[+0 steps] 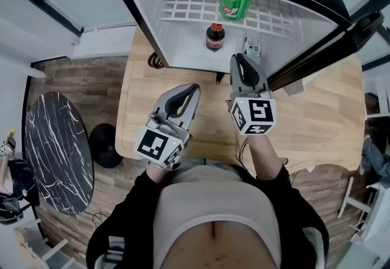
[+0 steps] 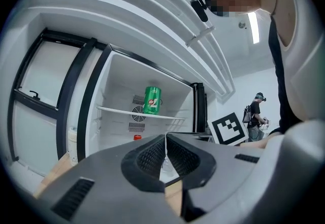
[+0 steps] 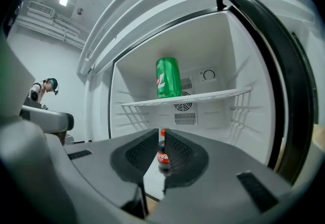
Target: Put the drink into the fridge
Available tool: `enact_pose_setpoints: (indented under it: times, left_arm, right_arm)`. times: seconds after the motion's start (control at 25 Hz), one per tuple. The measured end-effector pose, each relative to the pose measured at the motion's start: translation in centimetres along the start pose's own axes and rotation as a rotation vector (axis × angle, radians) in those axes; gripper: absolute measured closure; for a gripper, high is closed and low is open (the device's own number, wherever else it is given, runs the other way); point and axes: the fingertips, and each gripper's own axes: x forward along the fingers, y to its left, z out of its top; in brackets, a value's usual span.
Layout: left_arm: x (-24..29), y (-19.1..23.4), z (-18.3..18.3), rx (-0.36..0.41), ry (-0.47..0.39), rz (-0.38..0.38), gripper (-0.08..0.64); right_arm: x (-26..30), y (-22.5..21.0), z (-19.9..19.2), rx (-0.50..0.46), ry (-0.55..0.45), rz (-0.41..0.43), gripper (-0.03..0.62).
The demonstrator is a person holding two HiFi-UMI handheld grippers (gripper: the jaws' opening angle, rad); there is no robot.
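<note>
Now the cola bottle (image 1: 214, 36) stands upright on the white floor of the fridge (image 1: 183, 51), long axis vertical and red cap up. It is just ahead of the right gripper (image 1: 241, 59) and clear of its tips. Those jaws are narrow, a slim gap, gripping nothing. The bottle is dark and rounded, its red label's white script too small to read. A smooth green can (image 1: 234, 4) sits higher, on the wire shelf (image 1: 183, 10). The left gripper (image 1: 192, 88), alongside, has its jaws pressed together, empty
</note>
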Motion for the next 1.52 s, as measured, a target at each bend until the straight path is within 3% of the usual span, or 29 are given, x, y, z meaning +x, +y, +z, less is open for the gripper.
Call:
enact_pose_setpoints:
  times: [0.32, 1.08, 1.52]
  left_arm:
    - [1.0, -0.2, 0.7, 0.009, -0.015, -0.032, 0.548]
    - [0.4, -0.5, -0.1, 0.018, -0.012, -0.147, 0.548]
    - [-2.4, -2.9, 1.7, 0.046, -0.059, -0.144, 0.548]
  right_arm:
    - [-2.7, 0.9, 1.3, -0.006, 0.000, -0.008, 0.556]
    - [-6.9, 6.1, 0.2, 0.038, -0.001, -0.013, 0.565]
    - [-10.3, 9.0, 1.8, 0.073, -0.040, 0.061, 0.565]
